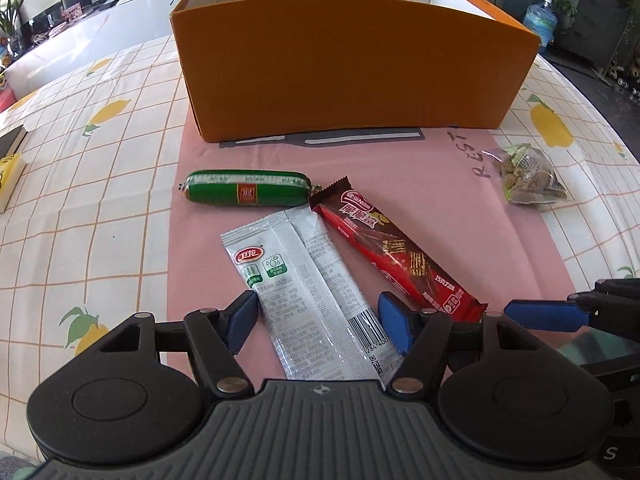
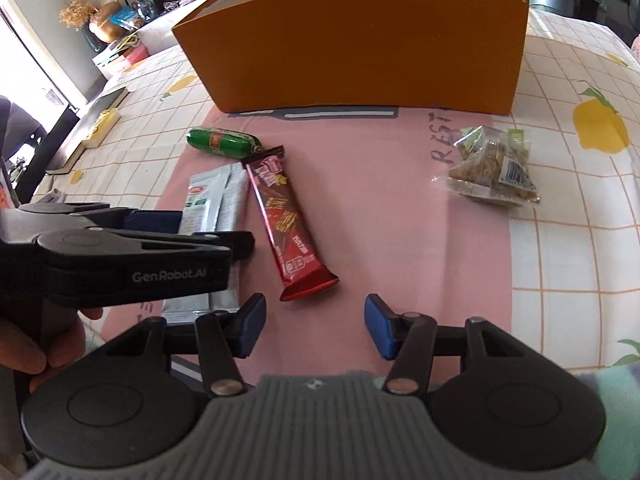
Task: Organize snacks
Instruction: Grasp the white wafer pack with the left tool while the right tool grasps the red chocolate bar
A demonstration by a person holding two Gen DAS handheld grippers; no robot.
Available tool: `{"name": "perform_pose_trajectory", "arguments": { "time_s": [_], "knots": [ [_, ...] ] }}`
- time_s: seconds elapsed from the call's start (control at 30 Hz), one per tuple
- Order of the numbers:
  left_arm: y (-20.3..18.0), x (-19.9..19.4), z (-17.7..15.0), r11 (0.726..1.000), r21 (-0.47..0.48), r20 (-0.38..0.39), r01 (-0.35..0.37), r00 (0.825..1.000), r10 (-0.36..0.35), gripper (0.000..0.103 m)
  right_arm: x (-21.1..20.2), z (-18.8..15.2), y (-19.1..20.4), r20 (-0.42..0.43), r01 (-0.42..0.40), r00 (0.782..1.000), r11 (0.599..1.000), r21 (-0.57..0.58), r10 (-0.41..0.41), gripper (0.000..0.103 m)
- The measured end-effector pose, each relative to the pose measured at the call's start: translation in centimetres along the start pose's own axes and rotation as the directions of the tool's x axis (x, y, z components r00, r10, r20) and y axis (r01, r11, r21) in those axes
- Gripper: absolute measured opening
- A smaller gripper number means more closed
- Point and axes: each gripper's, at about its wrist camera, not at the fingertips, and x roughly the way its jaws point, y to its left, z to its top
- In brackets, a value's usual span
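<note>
An open orange box (image 1: 352, 64) (image 2: 360, 40) stands at the far end of a pink mat (image 1: 460, 216) (image 2: 380, 200). On the mat lie a green sausage (image 1: 246, 193) (image 2: 220, 142), a silver sachet (image 1: 308, 292) (image 2: 218, 200), a red-brown wafer bar (image 1: 396, 252) (image 2: 290, 224) and a clear bag of nut snack (image 1: 528, 176) (image 2: 492, 166). My left gripper (image 1: 318, 320) is open, its fingers on either side of the sachet's near end. My right gripper (image 2: 316, 326) is open and empty, just behind the wafer bar's near end.
A lemon-print checked tablecloth (image 1: 100, 184) (image 2: 568, 240) covers the table. Books (image 1: 8, 172) (image 2: 76, 140) lie at the left edge. The left gripper (image 2: 120, 248) crosses the left of the right wrist view; a right gripper finger (image 1: 548, 314) shows at the lower right.
</note>
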Motion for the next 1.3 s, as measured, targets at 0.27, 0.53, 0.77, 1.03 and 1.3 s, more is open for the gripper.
{"name": "perform_pose_trajectory", "arguments": {
  "time_s": [0.27,0.53,0.77,1.03,1.3],
  "knots": [
    [1.5,0.2,0.2,0.993,-0.076,-0.073,-0.091,0.994,0.086,0.082,0.2,0.4,2.3,0.074,0.084,0.995,0.984,-0.158,-0.073,0.065],
    [3.3,0.3,0.7,0.978,-0.170,-0.101,-0.121,0.989,0.105,0.080,1.6,2.0,3.8,0.144,0.150,0.983,0.950,-0.273,-0.114,0.067],
    [3.7,0.1,0.9,0.977,-0.179,-0.068,-0.116,0.992,0.105,0.064,2.8,2.8,4.0,0.142,0.131,0.985,0.950,-0.284,-0.094,0.066],
    [3.3,-0.2,0.8,0.980,-0.171,-0.031,-0.100,0.995,0.096,0.056,4.2,2.8,4.9,0.112,0.115,0.990,0.945,-0.307,-0.084,0.043],
    [3.5,-0.4,0.6,0.981,-0.182,-0.005,-0.060,0.998,0.060,0.054,3.8,2.4,5.0,0.120,0.133,0.988,0.945,-0.297,-0.101,0.020]
  ]
}}
